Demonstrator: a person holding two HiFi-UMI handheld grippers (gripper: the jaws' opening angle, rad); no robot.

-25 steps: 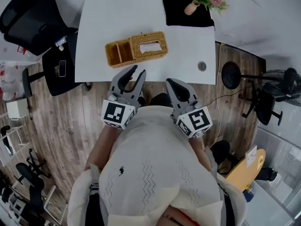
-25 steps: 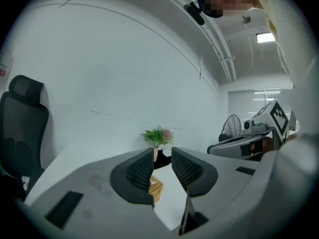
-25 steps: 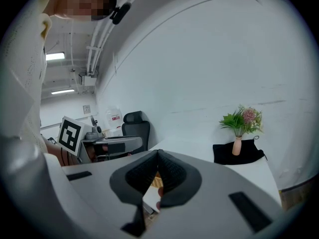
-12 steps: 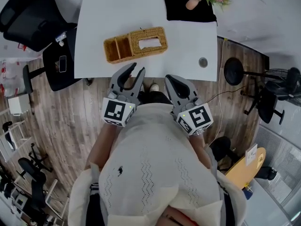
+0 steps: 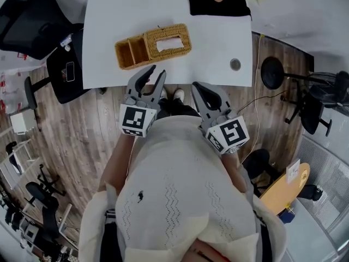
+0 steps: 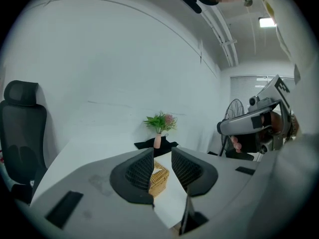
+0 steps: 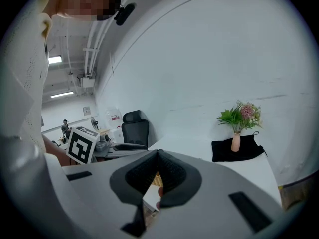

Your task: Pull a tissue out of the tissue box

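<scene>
Well, both hang short of the desk [image 5: 218, 37]: the left tongs [image 5: 154, 76] slightly spread, the right tongs [image 5: 199, 87] pressed together, empty. The wicker tissue box [image 5: 182, 33] sits just beyond the left tongs, with a tissue [image 5: 169, 42] showing in its slot. I'd steady the box, pinch the tissue's middle and lift straight up.

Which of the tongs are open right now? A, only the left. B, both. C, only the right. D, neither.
A: the left tongs stand apart, with the wicker tissue box showing through the gap, while the right tongs meet at their tips with nothing between.
</scene>
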